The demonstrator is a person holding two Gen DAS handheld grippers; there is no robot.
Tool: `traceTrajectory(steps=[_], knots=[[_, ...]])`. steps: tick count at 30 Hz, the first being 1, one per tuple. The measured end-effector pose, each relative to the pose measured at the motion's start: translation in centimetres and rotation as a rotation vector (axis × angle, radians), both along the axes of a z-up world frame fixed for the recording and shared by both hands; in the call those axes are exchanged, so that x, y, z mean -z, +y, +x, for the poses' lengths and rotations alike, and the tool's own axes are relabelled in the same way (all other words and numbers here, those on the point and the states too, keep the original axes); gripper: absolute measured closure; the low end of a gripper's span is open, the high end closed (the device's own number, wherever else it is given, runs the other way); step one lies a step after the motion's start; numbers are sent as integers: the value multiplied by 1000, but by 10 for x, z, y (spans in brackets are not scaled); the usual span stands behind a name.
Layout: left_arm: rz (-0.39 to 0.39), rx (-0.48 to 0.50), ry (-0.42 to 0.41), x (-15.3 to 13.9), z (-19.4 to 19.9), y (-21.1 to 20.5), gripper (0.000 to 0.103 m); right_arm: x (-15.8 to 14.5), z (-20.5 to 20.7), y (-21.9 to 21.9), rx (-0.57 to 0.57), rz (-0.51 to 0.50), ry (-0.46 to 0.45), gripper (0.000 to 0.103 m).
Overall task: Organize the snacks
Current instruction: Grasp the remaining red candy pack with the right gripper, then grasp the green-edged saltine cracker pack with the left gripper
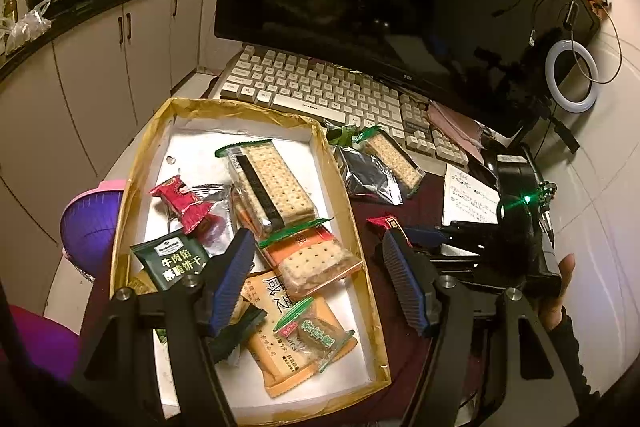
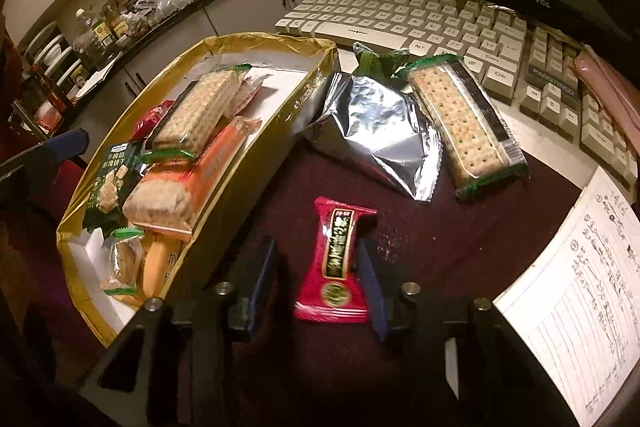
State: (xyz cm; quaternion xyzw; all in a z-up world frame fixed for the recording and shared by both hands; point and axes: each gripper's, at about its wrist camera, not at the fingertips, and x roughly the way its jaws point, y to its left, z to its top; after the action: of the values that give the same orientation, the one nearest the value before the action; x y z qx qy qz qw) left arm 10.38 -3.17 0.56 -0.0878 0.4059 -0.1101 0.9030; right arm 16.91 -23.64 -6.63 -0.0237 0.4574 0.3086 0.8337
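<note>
Most snacks sit in your box (image 2: pixel 256 163); three wait on the desk (image 2: pixel 460 239). Right tongs (image 2: pixel 316 275) straddle the red packet (image 2: pixel 334 259) without pinching it, left tongs (image 1: pixel 316 279) spread empty.

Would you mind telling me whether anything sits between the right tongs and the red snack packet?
Nothing visible does: the red snack packet already lies between the two fingers of the right tongs on the dark tablecloth.
</note>
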Motion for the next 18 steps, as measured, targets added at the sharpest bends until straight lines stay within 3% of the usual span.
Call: traceTrajectory(steps=[9,12,18], knots=[[-13,-21,1,-1,-2,5,36,0,8,-3,72,52,2,68],[-19,-25,6,-2,-3,6,36,3,4,3,84,19,-10,85],[-13,-12,39,1,6,-5,36,2,-17,-14,136,97,-29,87]])
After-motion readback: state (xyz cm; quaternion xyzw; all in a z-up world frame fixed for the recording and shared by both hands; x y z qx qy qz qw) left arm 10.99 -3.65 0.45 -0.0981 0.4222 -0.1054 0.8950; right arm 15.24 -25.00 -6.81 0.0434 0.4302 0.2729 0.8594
